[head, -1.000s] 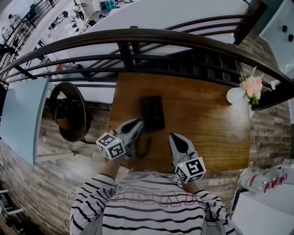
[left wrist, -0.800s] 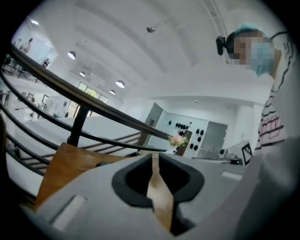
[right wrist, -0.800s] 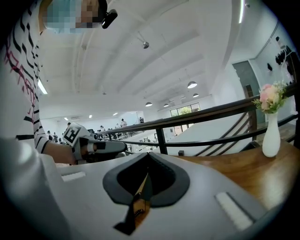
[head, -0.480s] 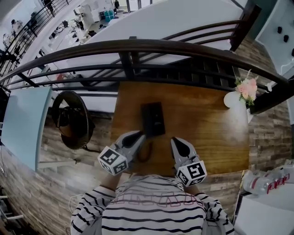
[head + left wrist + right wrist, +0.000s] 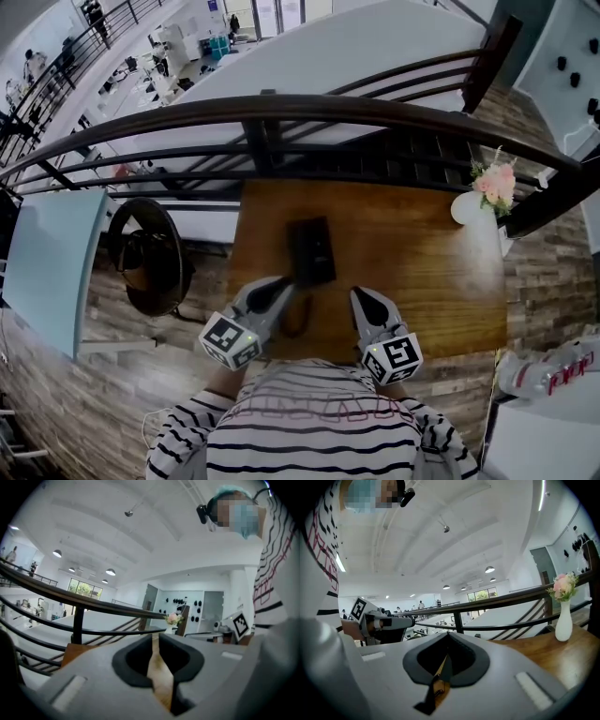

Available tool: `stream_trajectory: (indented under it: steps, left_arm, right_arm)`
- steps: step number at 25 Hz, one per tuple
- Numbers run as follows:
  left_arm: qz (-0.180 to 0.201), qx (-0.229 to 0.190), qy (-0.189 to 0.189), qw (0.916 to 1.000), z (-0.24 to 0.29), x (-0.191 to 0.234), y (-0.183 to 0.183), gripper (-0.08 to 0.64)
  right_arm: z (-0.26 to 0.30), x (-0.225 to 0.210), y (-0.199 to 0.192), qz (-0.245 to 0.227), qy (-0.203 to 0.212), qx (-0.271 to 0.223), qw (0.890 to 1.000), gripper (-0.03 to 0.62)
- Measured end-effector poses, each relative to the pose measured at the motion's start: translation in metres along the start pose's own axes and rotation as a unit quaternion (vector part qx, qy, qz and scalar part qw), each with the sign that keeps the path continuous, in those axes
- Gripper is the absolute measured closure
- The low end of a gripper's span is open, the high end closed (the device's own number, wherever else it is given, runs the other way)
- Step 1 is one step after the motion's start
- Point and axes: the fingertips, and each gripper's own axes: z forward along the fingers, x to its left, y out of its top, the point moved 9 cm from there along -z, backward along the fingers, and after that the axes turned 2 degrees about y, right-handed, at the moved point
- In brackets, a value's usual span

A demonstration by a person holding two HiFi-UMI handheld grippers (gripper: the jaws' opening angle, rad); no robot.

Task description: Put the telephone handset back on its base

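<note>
The left gripper [image 5: 281,285] is drawn back from the telephone [image 5: 311,251]. Against the picture of a second ago, where its tip lay along the set's left side, it now hangs just off the near left corner, lifted and rolled a little, touching nothing. Its fingers [image 5: 136,658] stand a narrow slit apart, with only the wood of the table [image 5: 422,253] showing through and nothing between them. The right gripper [image 5: 361,295] has barely shifted. It waits near the table's front edge, well to the right of the set, its fingers [image 5: 461,658] pressed together and empty. The telephone lies as one dark block in the middle of the table, its cord [image 5: 298,323] looping toward the person. The handset cannot be told apart from the base at this size. Since neither gripper carries anything, the handset most likely already rests on its base, and the left gripper's retreat reads as the release after setting it down.
</note>
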Motion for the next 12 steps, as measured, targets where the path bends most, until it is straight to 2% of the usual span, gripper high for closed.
stream_trajectory:
  steps: [12]
  left_arm:
    - [-0.001, -0.006, 0.007, 1.0000, -0.016, -0.005, 0.002, 0.537]
  right_arm:
    - [-0.007, 0.014, 0.001, -0.010, -0.017, -0.002, 1.000, 0.593]
